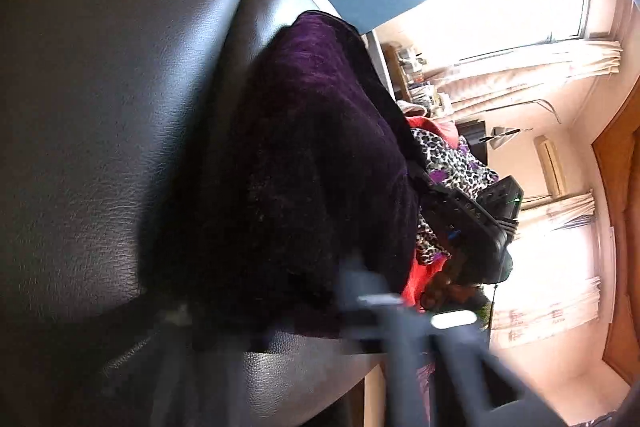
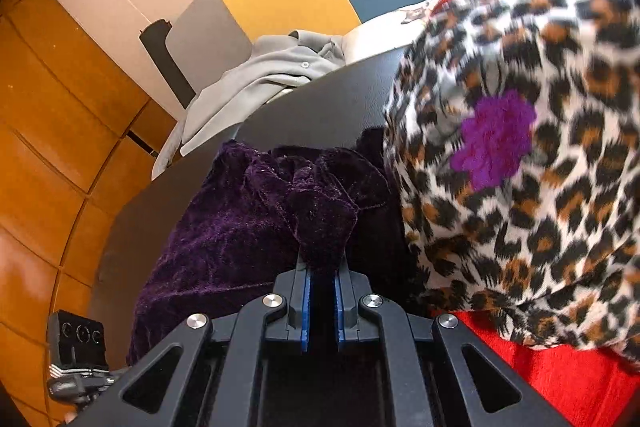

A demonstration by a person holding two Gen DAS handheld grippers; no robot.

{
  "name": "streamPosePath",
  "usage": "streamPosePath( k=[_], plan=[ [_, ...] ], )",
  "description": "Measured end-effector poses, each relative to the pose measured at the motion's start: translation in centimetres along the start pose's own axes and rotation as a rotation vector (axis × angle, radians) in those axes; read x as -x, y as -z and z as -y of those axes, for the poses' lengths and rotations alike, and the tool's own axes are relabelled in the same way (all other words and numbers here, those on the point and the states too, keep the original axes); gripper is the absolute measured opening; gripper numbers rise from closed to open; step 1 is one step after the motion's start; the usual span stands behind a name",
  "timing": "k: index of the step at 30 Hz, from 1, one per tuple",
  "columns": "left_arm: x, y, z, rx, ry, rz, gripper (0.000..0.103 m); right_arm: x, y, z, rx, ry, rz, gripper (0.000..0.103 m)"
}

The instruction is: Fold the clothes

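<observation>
One soft, crinkly dark purple velvet garment (image 2: 248, 219) lies on the smooth black leather seat (image 1: 100, 99). The right gripper (image 2: 322, 291) pinches a bunched fold; the blurry left gripper (image 1: 400, 307) is squeezed closed too.

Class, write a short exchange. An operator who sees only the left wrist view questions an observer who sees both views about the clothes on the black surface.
Operator: I see the purple velvet garment spread out, but its far end is a dark blur. Is anything gripping it there?
Observer: Yes. The right gripper is shut on a bunched fold of it, pinched between the blue pads.
Operator: A scrap of grey cloth sits at the top of my view. What is it?
Observer: A crumpled grey garment with a button, lying at the far edge of the black surface.
</observation>
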State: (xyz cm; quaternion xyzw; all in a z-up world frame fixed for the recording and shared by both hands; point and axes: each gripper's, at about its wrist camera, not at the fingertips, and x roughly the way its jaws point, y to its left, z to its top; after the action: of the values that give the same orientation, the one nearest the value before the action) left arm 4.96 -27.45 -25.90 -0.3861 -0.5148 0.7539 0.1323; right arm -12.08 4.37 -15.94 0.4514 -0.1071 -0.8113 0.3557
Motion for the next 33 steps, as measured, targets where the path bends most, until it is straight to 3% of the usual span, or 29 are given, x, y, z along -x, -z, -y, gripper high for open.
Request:
streamPosePath(
  k=[4, 6, 11, 15, 18, 22, 26, 27, 30, 33],
  plan=[
    [1.7, 0.4, 1.8, 0.062, 0.278, -0.045, 0.007, 2.6, -1.0, -1.5, 0.032, -0.031, 0.052, 0.009],
    [2.1, 0.7, 2.5, 0.037, 0.289, -0.065, 0.007, 3.9, -1.2, -1.8, 0.042, -0.022, 0.071, 0.009],
    [-1.1, 2.0, 0.1, 0.184, 0.342, -0.191, 0.007, 4.5, -0.2, 0.3, 0.003, 0.04, 0.051, 0.009],
    [-1.7, 2.1, 0.9, 0.194, 0.372, -0.223, 0.007, 4.5, 0.8, 1.1, -0.009, 0.059, 0.057, 0.009],
    [-3.8, 2.4, 2.4, 0.123, 0.262, -0.272, 0.007, 5.1, -0.1, 0.3, 0.079, 0.143, 0.088, 0.009],
    [-6.1, 3.0, 2.0, 0.163, 0.194, -0.347, 0.007, 1.8, -0.3, 2.8, 0.098, 0.236, 0.009, 0.011],
    [-6.6, 2.9, 1.8, 0.167, 0.152, -0.379, 0.014, 1.4, 0.4, 5.2, 0.004, 0.139, 0.01, 0.016],
    [-6.9, 2.9, 2.0, 0.157, 0.133, -0.396, 0.016, 2.3, 0.5, 5.4, -0.012, 0.115, 0.022, 0.023],
    [-6.7, 3.0, 2.2, 0.12, 0.044, -0.425, 0.022, 5.9, 1.9, 5.8, -0.047, 0.03, 0.051, 0.059],
    [-5.0, 2.6, 2.5, 0.113, 0.067, -0.405, 0.022, 9.3, 4.3, 5.2, -0.027, -0.066, 0.027, 0.06]
  ],
)
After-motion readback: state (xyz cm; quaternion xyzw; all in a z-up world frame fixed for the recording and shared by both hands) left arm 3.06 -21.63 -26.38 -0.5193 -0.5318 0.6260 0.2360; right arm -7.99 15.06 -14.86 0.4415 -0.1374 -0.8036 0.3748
